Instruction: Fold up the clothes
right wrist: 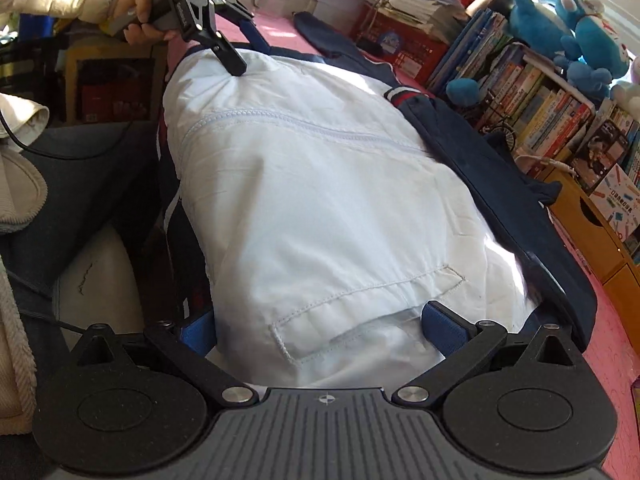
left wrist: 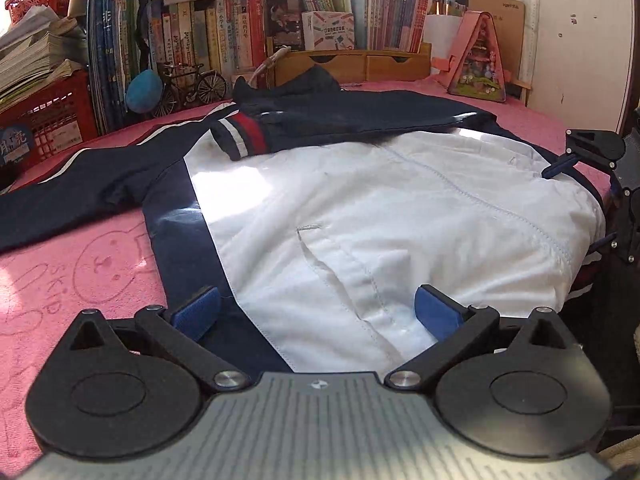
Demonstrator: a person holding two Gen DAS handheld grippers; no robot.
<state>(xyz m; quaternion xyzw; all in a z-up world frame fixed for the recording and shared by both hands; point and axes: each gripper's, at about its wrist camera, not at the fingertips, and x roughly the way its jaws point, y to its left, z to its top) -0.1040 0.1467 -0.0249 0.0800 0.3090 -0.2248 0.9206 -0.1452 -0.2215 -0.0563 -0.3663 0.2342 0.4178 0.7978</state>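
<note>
A white and navy jacket (left wrist: 400,208) lies front up on the pink towel, zip closed; it also fills the right wrist view (right wrist: 320,184). One navy sleeve with a red and white cuff (left wrist: 244,136) is folded across its chest. The other sleeve (left wrist: 80,184) stretches out to the left. My left gripper (left wrist: 316,312) is open, its blue pads on either side of the hem by the pocket slit. My right gripper (right wrist: 320,324) is open, astride the hem at the other pocket (right wrist: 360,288). The left gripper also shows in the right wrist view (right wrist: 248,36), held by a hand.
A pink towel (left wrist: 60,280) covers the table. Books (left wrist: 224,36), a red basket (left wrist: 44,116), a small bicycle model (left wrist: 188,84), wooden drawers (left wrist: 360,64) and a pink triangular ornament (left wrist: 476,60) line the far edge. Blue plush toys (right wrist: 568,28) sit above the books.
</note>
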